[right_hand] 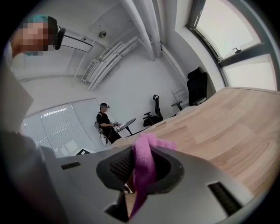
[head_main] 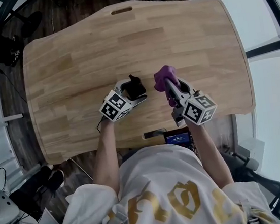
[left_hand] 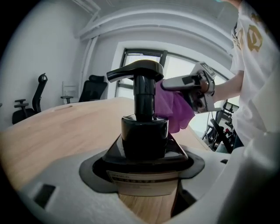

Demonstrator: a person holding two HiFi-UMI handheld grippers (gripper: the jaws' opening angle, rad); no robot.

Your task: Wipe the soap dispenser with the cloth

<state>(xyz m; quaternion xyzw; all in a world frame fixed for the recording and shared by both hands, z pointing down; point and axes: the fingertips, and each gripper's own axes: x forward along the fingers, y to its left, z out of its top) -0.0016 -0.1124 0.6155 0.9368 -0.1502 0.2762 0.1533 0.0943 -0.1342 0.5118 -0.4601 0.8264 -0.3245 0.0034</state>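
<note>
My left gripper [head_main: 135, 92] is shut on a black soap dispenser [head_main: 136, 86], which it holds above the wooden table [head_main: 72, 66]. In the left gripper view the jaws clasp the bottle's shoulder, and the dispenser's black pump head [left_hand: 136, 70] stands upright with its spout pointing left. My right gripper [head_main: 170, 85] is shut on a purple cloth [head_main: 165, 77], which bunches out past its tips. The cloth [left_hand: 173, 110] hangs just right of the pump neck; I cannot tell whether it touches. In the right gripper view the cloth [right_hand: 142, 161] is pinched between the jaws.
A small dark device with a lit screen [head_main: 178, 138] lies at the table's near edge, close to the person's body. Office chairs [left_hand: 92, 89] stand beyond the table. Another person [right_hand: 106, 123] stands far off at a small table. Windows run along the right.
</note>
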